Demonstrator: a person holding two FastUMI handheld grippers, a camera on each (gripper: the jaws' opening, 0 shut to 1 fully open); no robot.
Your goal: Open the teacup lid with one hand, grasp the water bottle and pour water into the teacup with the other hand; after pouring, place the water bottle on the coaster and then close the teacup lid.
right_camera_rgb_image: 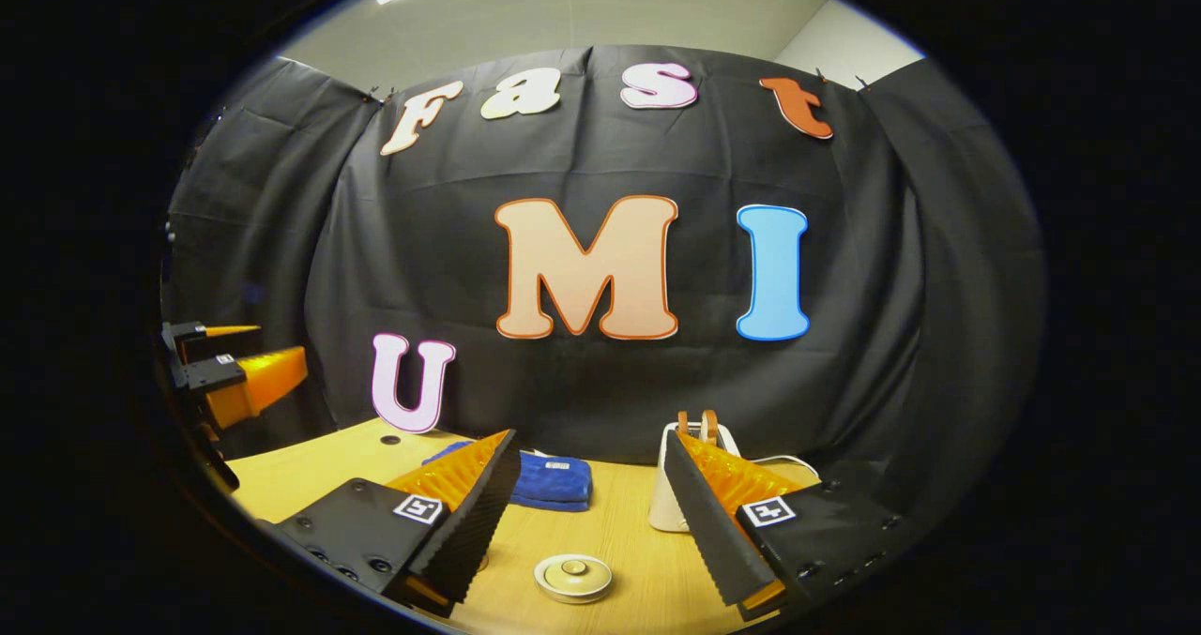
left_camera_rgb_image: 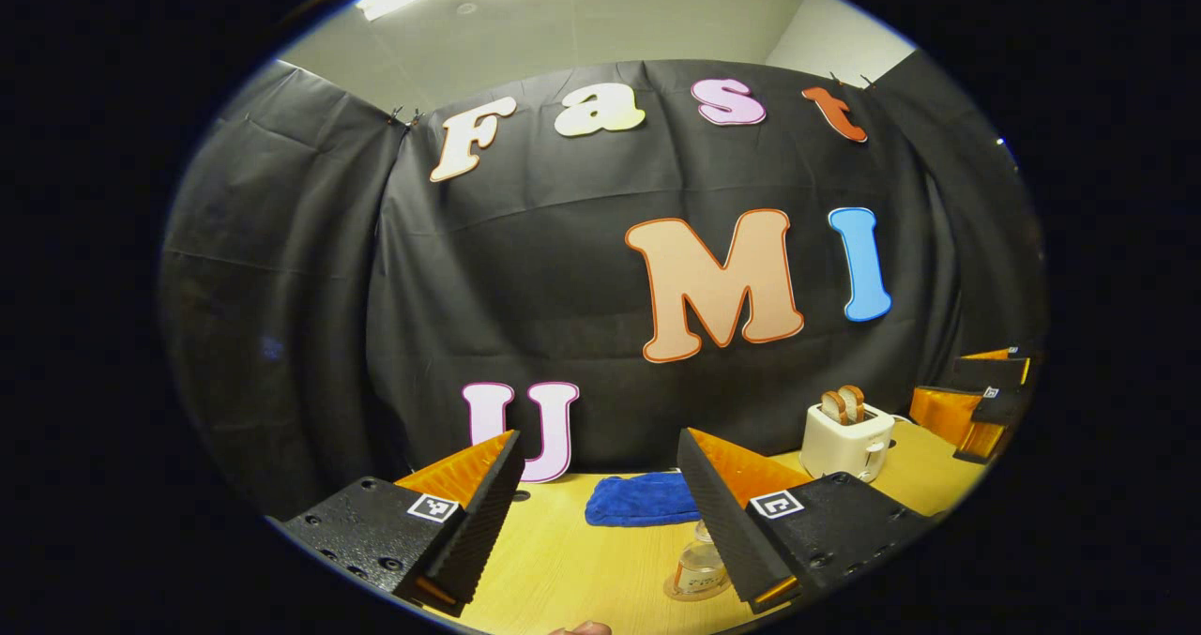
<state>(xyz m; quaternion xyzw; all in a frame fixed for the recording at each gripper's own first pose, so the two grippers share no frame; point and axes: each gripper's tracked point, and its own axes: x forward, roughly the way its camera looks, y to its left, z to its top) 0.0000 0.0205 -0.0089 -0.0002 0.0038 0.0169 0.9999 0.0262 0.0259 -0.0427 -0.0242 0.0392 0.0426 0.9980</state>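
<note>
At the bottom centre of the right gripper view, the pale round teacup lid lies on the wooden table between the right gripper's wide-apart, empty fingers. Low in the left gripper view, the clear water bottle stands partly behind a finger of the left gripper, spread wide and empty. A white toaster holds two bread slices.

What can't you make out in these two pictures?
- Water bottle, left gripper view: the left gripper's finger hides its right side; cap and fill level unclear.
- Teacup lid, right gripper view: seen from above, so the cup under it is hidden.
- Toaster, right gripper view: mostly behind the right gripper's finger.
- Coaster: cannot tell whether the disc under the bottle is one.
</note>
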